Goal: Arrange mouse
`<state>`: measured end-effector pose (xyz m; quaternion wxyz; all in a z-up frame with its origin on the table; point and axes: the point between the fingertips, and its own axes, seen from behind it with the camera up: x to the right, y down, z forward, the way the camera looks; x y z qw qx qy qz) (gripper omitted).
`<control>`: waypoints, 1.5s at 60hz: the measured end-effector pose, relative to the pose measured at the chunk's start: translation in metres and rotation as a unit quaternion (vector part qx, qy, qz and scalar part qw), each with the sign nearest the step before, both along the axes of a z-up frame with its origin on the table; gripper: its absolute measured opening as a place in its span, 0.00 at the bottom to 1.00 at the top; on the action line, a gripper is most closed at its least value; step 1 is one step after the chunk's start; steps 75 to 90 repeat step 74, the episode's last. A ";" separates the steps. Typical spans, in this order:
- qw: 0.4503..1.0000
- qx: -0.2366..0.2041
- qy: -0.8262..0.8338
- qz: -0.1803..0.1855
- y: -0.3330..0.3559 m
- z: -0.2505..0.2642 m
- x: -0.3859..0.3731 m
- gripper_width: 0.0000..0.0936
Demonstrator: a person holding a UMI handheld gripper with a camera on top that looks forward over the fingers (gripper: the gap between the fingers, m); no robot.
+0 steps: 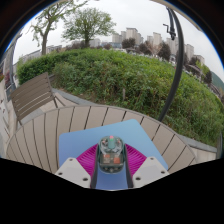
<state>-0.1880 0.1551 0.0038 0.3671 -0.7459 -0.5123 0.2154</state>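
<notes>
From the gripper view, I saw my gripper (111,172) low in the centre of the frame, its white fingers (72,171) with magenta pads (88,160) drawn in narrow on a small translucent grey-green computer mouse (111,153), both pads pressed against its sides. The mouse sat held between them above a light blue rectangular mat (85,137), which lay on a round slatted wooden table (60,125) filling the lower middle of the frame. At left, beyond the table, stood a slatted wooden chair (33,97). A broad green hedge (125,78) ran across the centre, with bare-branched trees (85,22) at upper left, pale tower blocks (135,37) at upper right and a dark curved pole (181,62) at right.
</notes>
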 end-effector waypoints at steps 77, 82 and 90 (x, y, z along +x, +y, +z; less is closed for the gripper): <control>0.996 -0.017 -0.075 0.048 -0.072 0.113 0.339 0.91; 0.996 -0.017 -0.075 0.048 -0.072 0.113 0.339 0.91; 0.996 -0.017 -0.075 0.048 -0.072 0.113 0.339 0.91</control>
